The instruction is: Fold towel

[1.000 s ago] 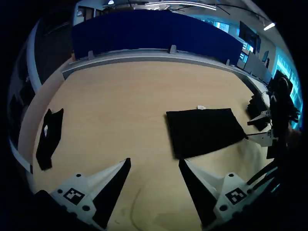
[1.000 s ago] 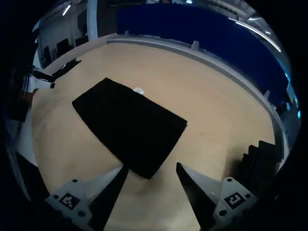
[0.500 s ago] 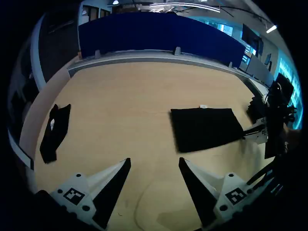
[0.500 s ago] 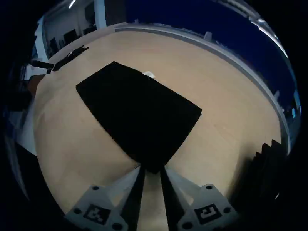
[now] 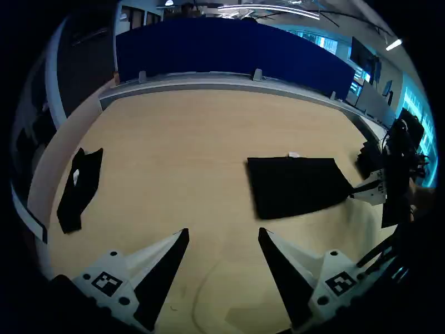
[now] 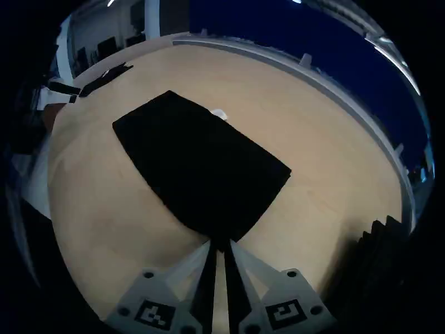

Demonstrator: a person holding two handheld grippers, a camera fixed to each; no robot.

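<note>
The right gripper [image 6: 219, 246] has closed its fingers [image 6: 203, 283] on the towel [image 6: 200, 167] corner.

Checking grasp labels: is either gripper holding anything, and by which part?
Right gripper is shut on the black towel, pinching its nearest corner. Left gripper is open and holds nothing.

Light wooden table [image 5: 183, 145] bears a black towel [image 5: 295, 186] and a dark cloth [image 5: 80, 186]

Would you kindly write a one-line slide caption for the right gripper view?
Right gripper shut on the near corner of a black towel lying flat on a light wooden table.
</note>
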